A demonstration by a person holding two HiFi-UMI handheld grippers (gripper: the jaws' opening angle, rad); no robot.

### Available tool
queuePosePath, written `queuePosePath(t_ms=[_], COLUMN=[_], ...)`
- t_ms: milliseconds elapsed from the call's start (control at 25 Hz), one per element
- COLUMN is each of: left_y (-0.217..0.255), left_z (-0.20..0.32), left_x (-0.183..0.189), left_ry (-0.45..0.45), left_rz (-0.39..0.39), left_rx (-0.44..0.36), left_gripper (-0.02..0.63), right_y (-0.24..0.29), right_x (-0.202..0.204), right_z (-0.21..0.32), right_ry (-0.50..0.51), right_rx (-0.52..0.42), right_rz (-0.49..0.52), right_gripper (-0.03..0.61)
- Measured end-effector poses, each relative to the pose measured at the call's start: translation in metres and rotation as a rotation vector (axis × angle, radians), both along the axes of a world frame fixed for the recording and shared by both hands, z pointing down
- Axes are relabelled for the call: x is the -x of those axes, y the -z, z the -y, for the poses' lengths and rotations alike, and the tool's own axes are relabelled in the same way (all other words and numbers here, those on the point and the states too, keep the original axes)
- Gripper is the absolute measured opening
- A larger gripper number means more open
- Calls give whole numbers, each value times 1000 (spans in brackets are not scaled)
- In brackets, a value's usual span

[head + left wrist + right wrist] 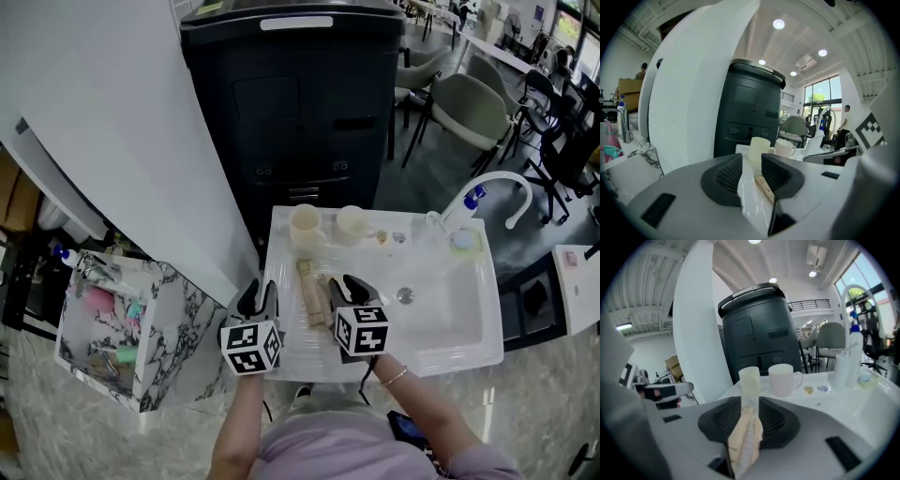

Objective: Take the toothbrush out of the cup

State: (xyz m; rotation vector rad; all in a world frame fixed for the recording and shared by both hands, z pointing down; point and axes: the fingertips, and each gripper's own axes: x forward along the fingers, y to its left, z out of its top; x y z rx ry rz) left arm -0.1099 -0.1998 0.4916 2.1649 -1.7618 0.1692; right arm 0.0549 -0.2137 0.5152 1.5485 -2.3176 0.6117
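Observation:
A beige packaged toothbrush lies lengthwise between my two grippers over the white counter. In the right gripper view the packet stands between the dark pads, and my right gripper is shut on it. That right gripper is just right of the packet. My left gripper stays at the packet's left, open, with nothing between its pads; the packet shows beyond them. A cream cup and a white mug stand at the counter's far edge, apart from the packet.
A sink basin with a curved white faucet lies to the right. A tall black bin stands behind the counter. A marble-patterned box with toiletries sits at the left. Chairs stand at the back right.

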Motion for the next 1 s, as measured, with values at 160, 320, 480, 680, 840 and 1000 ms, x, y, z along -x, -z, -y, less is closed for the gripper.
queuePosePath(t_ms=[160,320,480,680,840,1000], left_y=[4,11,19,29,34,38], left_z=[1,1,-1,-5,-9,-16], left_x=[-9,-15,-21,-31,-38,-41], left_ry=[-26,-47,-69,-105,-131,-142], left_rz=[2,5,7,19,31,47], left_rx=[-10,-26,-44,-68,-82,-94], left_gripper=[129,129,129,129,124,103], right_y=[26,48,67,79,87,92], right_x=[-3,-9,-21,-34,-38,-43], right_z=[-9,-18,-29,-40,-50,-58], right_ry=[10,12,-4,-35,-45,-57], right_rx=[-44,-94,-156,-186,-207,-219], right_rz=[48,70,62,65,68,82], right_gripper=[110,85,56,22,5,5])
